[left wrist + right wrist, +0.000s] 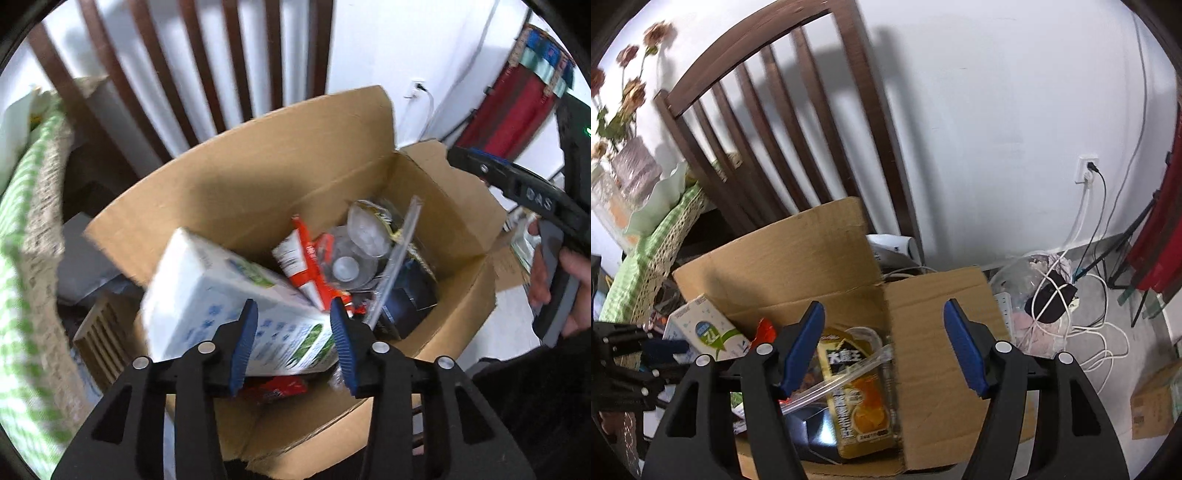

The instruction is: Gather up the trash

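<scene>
Reading labels: the white carton (221, 295) carries blue print and green leaf graphics, too blurred to read from the left wrist view; from the right wrist view a green patch on it shows "72".
Gold pouch (860, 391): bold Chinese characters at its top and an orange-fruit picture lower down (small print illegible).
Red-and-white wrapper (306, 258): barcode-like print, unreadable.
Right tool body: raised letters "DAS", seen at the right edge of the left wrist view.
Trash location: all inside the cardboard box (258, 177), centre of both frames, with a clear plastic cup (354, 254) among it.
Left tool (293, 332): blue pads spread wide over the carton's lower end, gripping nothing visible.
Right tool (882, 339): pads wide apart above the box, empty.
Right hand (565, 280): wrapped around the grip, right of frame.
Background: brown slatted chair (768, 122).
</scene>
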`<state>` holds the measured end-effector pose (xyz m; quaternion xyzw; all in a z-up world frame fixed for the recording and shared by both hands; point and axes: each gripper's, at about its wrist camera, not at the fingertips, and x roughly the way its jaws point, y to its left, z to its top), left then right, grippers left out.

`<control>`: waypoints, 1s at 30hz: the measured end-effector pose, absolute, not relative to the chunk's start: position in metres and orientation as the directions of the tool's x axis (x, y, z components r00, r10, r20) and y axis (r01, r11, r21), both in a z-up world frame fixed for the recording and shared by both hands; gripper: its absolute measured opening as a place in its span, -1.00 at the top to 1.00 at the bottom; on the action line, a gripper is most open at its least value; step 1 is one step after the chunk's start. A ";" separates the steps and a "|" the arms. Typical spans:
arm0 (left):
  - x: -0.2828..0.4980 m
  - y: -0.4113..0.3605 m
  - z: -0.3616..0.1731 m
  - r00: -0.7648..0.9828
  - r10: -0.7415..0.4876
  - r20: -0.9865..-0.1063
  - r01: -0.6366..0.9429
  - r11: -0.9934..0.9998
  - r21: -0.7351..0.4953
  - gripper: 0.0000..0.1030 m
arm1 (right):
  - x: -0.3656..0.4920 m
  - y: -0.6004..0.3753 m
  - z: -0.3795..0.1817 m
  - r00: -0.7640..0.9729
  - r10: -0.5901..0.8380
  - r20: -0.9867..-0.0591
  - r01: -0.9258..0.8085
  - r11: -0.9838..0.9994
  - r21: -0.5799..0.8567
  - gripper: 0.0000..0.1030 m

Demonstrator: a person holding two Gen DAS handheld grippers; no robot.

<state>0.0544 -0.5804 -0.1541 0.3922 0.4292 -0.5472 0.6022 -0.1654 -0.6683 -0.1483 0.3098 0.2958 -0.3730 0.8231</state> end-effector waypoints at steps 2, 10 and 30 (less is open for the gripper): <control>0.057 -0.574 -0.149 0.048 -0.328 -0.943 0.993 0.118 0.009 0.13 | -0.158 -0.663 -0.147 0.545 -0.413 -0.729 0.786 0.555 0.272 -0.26; 0.074 -0.547 -0.099 0.167 -0.462 -0.871 0.962 0.271 0.041 -0.35 | -0.134 -0.634 -0.134 0.547 -0.372 -0.750 0.737 0.640 0.219 -0.36; 0.120 -0.400 0.027 0.445 -0.683 -0.580 0.837 0.547 -0.002 -0.60 | -0.077 -0.552 -0.039 0.661 -0.440 -0.608 0.631 0.764 0.133 -0.45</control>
